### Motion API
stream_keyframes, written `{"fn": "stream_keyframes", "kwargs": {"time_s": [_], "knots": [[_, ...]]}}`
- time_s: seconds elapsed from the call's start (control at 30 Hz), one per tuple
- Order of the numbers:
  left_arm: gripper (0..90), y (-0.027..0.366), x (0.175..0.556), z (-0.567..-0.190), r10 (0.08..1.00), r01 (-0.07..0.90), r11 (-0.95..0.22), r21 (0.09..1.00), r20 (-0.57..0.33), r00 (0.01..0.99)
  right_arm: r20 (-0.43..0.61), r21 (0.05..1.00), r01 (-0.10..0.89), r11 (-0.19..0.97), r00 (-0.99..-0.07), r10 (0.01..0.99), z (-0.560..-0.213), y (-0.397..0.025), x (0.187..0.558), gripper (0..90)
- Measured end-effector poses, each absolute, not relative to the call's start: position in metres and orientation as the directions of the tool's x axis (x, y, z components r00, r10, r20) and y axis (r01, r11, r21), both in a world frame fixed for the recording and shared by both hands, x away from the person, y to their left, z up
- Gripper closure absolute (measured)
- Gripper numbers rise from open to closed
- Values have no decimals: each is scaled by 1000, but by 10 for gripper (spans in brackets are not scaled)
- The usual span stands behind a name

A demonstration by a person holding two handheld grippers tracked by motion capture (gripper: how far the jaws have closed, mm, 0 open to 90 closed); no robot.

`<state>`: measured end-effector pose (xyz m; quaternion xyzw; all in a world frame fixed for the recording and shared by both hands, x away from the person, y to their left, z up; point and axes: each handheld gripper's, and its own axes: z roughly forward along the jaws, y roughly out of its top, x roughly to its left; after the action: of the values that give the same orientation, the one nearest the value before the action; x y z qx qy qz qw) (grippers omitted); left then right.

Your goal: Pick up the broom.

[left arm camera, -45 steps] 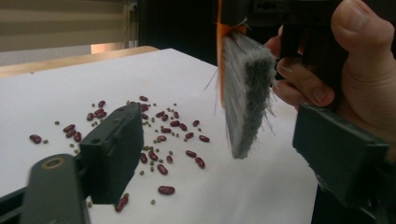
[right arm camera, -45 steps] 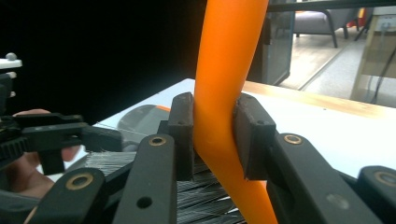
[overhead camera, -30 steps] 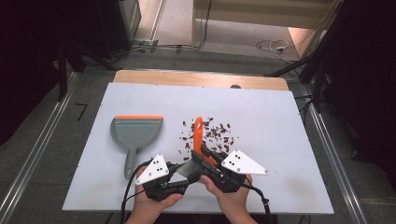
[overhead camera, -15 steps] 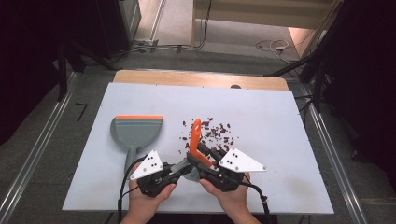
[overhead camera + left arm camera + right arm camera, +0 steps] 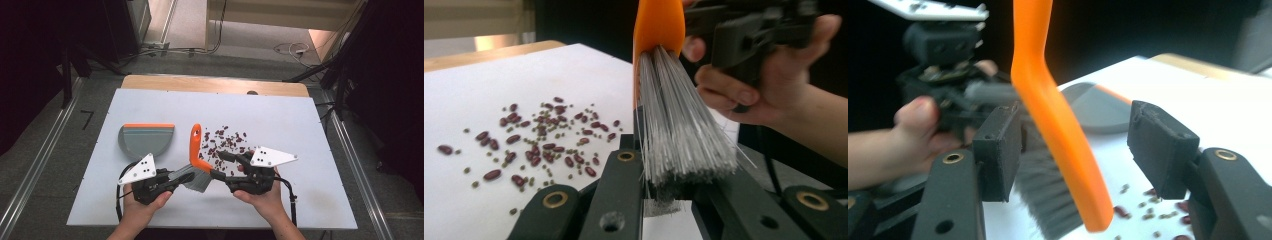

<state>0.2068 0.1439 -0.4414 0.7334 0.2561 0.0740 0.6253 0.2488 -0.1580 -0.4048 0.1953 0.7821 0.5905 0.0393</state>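
A lab: white test table (image 5: 300,125), floor rails (image 5: 30,170), loose cables (image 5: 290,49).

Both hands low at the near edge of the counter, each holding one gripper, jaws aimed inward toward each other.

The left hand (image 5: 145,200) holds the left gripper (image 5: 186,175) with its jaws pointing right and closed together (grey three-cornered plate on top). The right hand (image 5: 260,197) holds the right gripper (image 5: 220,165) with its jaws pointing left and spread apart, pads well separated. The two grippers' tips lie near each other; forearms enter from the bottom edge.
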Motion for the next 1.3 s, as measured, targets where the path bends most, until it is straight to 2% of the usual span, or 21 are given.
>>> {"fn": "stream_keyframes", "kwargs": {"time_s": [0.1, 0.17, 0.23, 0.3, 0.33, 0.43, 0.53, 0.77, 1.13, 1.3], "knots": [[867, 147, 208, -441, 432, 273, -88, 958, -211, 877, 188, 929, 266, 257, -938, 292, -408, -161, 254, 373], [867, 150, 208, -440, 362, 256, -89, 963, -208, 909, 213, 921, 278, 274, -946, 243, -410, -162, 256, 367], [867, 150, 208, -440, 333, 251, -90, 964, -209, 919, 221, 919, 278, 279, -951, 217, -411, -162, 256, 367], [867, 150, 208, -439, 281, 249, -89, 965, -215, 935, 248, 910, 276, 308, -960, 130, -415, -158, 256, 377], [867, 149, 207, -438, 248, 241, -102, 965, -209, 946, 259, 906, 279, 317, -960, 103, -415, -156, 255, 389], [867, 147, 206, -438, 222, 235, -113, 965, -206, 953, 254, 898, 254, 358, -966, 47, -418, -148, 251, 435], [867, 145, 206, -438, 191, 237, -121, 964, -211, 959, 246, 893, 232, 386, -969, 15, -420, -143, 248, 523], [867, 144, 208, -439, 139, 246, -124, 961, -229, 963, 286, 876, 245, 415, -957, -40, -423, -142, 249, 647], [864, 147, 213, -443, 92, 277, -120, 953, -267, 959, 291, 876, 238, 420, -954, -67, -423, -139, 248, 683], [800, 151, 215, -445, 81, 302, -86, 949, -296, 952, 276, 872, 238, 428, -961, -29, -419, -137, 243, 687]]}}
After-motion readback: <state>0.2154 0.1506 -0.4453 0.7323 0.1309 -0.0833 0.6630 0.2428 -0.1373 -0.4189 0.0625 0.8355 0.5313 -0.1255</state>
